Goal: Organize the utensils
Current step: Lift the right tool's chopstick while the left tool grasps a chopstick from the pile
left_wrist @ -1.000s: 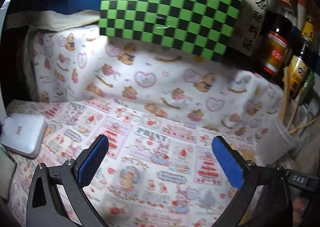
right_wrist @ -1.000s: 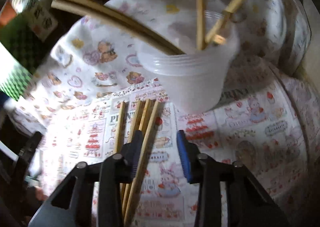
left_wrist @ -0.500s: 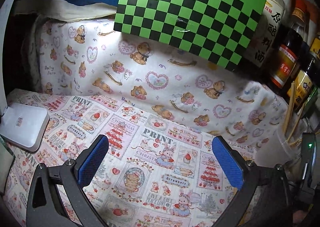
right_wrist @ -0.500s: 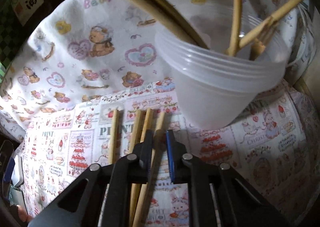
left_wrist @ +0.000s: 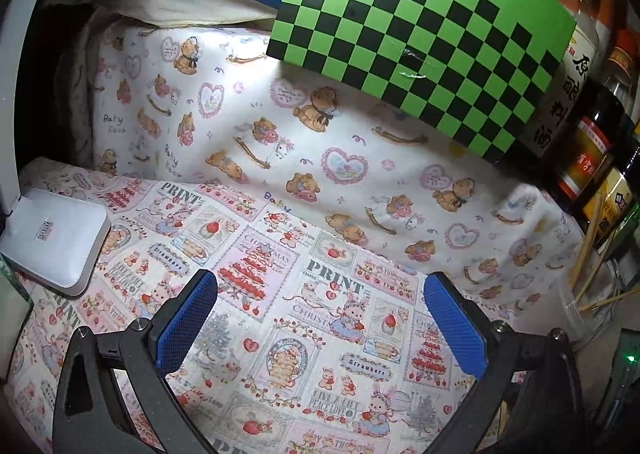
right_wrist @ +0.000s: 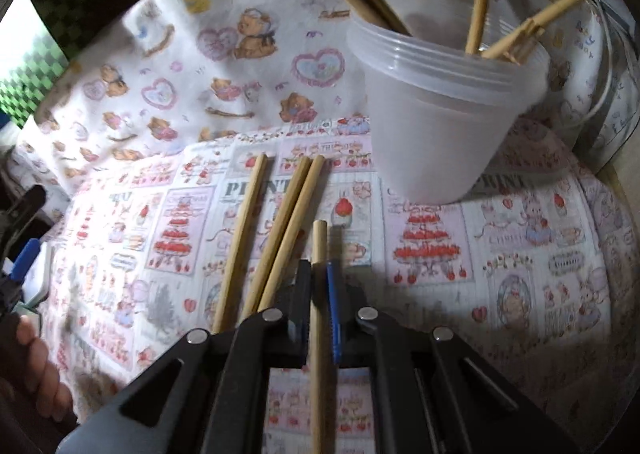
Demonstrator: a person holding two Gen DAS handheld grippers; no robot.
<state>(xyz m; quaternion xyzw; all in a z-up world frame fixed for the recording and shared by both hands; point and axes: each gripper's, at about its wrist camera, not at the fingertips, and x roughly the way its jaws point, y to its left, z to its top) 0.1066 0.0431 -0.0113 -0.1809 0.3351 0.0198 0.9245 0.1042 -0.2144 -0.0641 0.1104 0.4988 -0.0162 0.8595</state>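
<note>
Gripping one chopstick, right side; waiting wide open, left side.

Left gripper [left_wrist: 320, 328]: jaws spread wide, nothing between the blue pads, hovering over bare printed tablecloth [left_wrist: 280, 254]; no loose chopstick in its own view, cup only at the far right edge.

Loose chopsticks [right_wrist: 276, 230]: three lying flat on the cloth, left of the held one, long axes running away from the camera toward the cup, far ends splayed slightly leftward.

Right gripper [right_wrist: 319, 294]: jaws just closed in, now pinched on a single chopstick [right_wrist: 319, 246]; stick running lengthwise between the pads, far tip pointing ahead.

Plastic cup [right_wrist: 444, 125]: translucent, upright on the table, ahead and to the right of the held tip, near but apart; several chopsticks already leaning inside.

Nearer hand: right, clearly.

Likely next move: lifting, tipping the stick upright, carrying it forward and rightward over the rim.

Risk: stick slipping or swinging in a narrow pinch.
</note>
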